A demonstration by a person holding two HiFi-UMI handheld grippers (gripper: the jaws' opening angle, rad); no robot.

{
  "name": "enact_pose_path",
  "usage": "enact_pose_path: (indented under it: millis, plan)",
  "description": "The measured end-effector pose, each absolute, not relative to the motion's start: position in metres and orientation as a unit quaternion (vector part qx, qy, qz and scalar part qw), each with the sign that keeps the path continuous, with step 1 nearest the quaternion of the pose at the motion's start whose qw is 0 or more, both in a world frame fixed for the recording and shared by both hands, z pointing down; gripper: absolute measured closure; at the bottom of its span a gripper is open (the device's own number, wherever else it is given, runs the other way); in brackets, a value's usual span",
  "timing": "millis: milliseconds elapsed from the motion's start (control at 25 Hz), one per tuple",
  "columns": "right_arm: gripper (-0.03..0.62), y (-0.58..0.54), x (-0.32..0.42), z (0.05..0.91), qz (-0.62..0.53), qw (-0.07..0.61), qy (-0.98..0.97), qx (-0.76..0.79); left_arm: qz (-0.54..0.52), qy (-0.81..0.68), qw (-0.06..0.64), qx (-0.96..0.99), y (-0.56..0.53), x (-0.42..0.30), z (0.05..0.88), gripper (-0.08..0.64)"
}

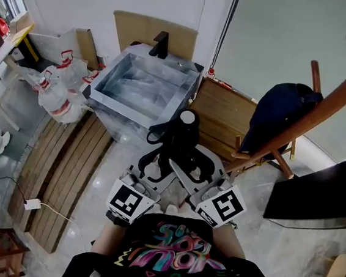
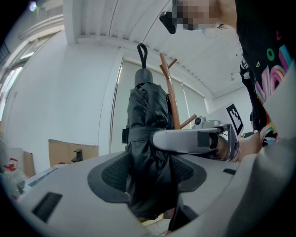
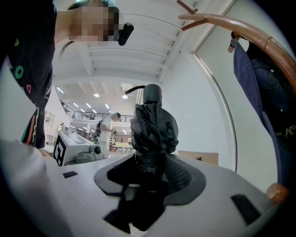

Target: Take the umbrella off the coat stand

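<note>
A folded black umbrella (image 1: 182, 136) stands upright in front of me, clear of the brown wooden coat stand (image 1: 324, 107) on the right. My left gripper (image 1: 160, 164) is shut on its lower body from the left. My right gripper (image 1: 189, 169) is shut on it from the right. In the left gripper view the umbrella (image 2: 148, 120) fills the gap in the left gripper (image 2: 149, 183), its loop strap points up, and the coat stand (image 2: 170, 90) rises behind it. In the right gripper view the umbrella (image 3: 152, 129) sits pinched in the right gripper (image 3: 147, 185).
A dark blue garment (image 1: 280, 115) hangs on the coat stand. A grey open box (image 1: 148, 86) stands ahead, a wooden panel (image 1: 221, 118) beside it. White plastic bags (image 1: 57, 95) lie at the left, a black panel (image 1: 315, 193) at the right, wooden slats (image 1: 65, 166) on the floor.
</note>
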State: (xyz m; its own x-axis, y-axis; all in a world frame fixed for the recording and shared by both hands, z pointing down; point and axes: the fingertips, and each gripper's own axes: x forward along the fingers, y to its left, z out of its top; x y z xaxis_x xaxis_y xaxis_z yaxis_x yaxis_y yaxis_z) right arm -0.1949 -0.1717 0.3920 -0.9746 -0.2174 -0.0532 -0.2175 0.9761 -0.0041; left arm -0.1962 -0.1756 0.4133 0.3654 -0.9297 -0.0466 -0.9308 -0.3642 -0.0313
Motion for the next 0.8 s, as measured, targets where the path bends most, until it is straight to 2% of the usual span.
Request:
enact_pose_path:
  millis: [800]
  plan:
    - [0.379, -0.172, -0.183, 0.388, -0.003, 0.036, 0.992, -0.121, 0.008, 0.551, 0.030, -0.834, -0.176, -0.185, 0.408, 0.298]
